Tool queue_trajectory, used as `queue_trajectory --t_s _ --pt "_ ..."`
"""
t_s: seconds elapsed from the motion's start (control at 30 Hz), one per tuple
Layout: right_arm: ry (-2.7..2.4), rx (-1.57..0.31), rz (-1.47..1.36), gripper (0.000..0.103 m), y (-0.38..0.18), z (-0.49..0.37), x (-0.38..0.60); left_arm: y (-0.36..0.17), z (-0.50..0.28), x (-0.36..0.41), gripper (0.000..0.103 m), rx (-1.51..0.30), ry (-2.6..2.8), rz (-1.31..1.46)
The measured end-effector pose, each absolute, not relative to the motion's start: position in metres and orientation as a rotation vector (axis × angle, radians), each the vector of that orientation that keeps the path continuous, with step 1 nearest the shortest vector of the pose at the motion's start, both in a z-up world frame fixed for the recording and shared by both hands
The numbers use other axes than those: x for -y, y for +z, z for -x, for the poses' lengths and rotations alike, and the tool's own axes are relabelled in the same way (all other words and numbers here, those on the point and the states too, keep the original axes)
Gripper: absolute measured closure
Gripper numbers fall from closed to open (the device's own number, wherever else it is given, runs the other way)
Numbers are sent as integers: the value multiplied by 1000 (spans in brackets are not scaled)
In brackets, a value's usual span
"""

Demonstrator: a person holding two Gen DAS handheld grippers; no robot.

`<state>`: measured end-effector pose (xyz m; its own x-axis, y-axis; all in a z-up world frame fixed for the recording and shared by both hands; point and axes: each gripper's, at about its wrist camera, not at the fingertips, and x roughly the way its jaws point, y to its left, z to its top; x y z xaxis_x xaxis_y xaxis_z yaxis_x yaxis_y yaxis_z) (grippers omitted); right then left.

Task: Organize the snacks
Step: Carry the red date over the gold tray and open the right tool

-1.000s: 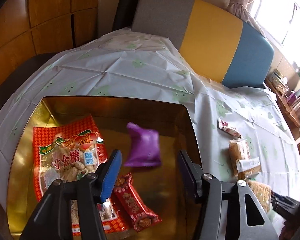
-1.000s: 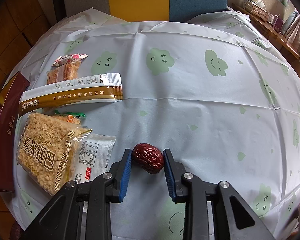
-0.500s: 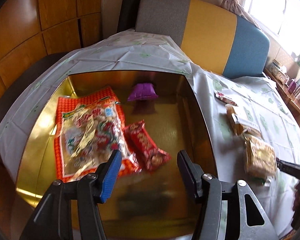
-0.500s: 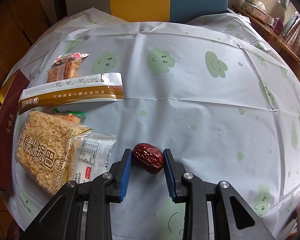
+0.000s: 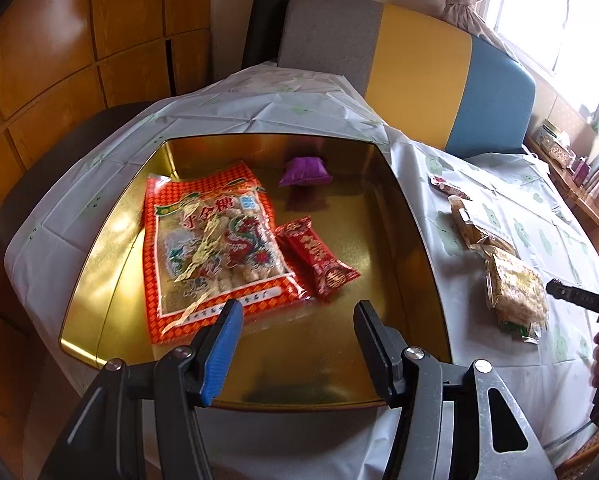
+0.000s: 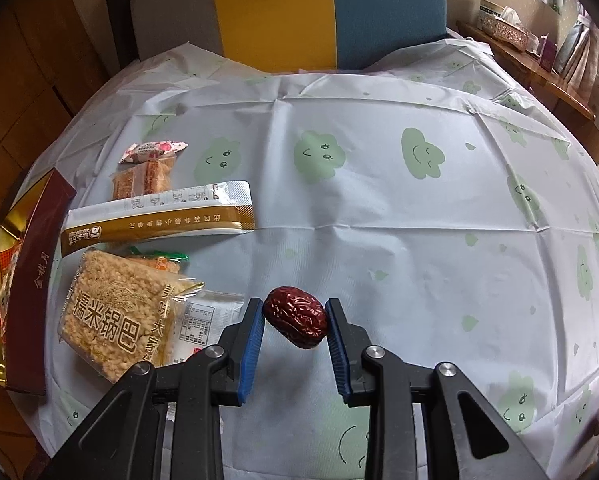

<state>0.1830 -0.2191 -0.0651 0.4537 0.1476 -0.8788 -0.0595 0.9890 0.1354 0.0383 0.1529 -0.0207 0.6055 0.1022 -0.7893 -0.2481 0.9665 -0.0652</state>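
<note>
The right gripper (image 6: 295, 322) is pinching a wrinkled red date (image 6: 296, 322) between its blue pads (image 6: 252, 342), the fruit sitting just above the cloud-print tablecloth (image 6: 379, 184); whether the date is touching the cloth underneath is not showing. Just left of the fingers, a rice-cracker pack (image 6: 117, 312) is lying partly over a white packet (image 6: 209, 320) whose lower end is disappearing behind the gripper body. A green-edged wrapper (image 6: 161, 260) is peeking out from under the cracker pack's far side. Beyond it, a long gold-and-white sachet (image 6: 159, 218) is lying across the cloth, then a small clear-wrapped biscuit (image 6: 145, 176) and a pink-printed candy (image 6: 151, 151). The maroon wall of the box (image 6: 35, 280) is running down the left edge, its inside mostly cut off.

The left gripper (image 5: 297, 320) is hovering with its jaws spread wide and nothing between them, above the near part of the gold tray (image 5: 339, 368). Inside the tray, a large orange candy bag (image 5: 215, 248) is lying flat, a small red wrapped snack (image 5: 319, 260) is touching its right edge, and a purple pouch (image 5: 305, 172) is sitting apart near the far wall. Glare is washing out much of the bag's print. At the far right, the other gripper's tip is only partly showing.
</note>
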Motion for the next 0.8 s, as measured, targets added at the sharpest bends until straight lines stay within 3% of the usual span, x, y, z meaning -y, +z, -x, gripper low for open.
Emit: queue_trajectory --t_s 0.37,0.8 --pt "331 -977 -67 72 -17 -156 165 -29 -31 -167 45 -920 224 216" --pt "687 -980 -29 70 3 -177 -27 -35 -19 -196 45 -917 264 277"
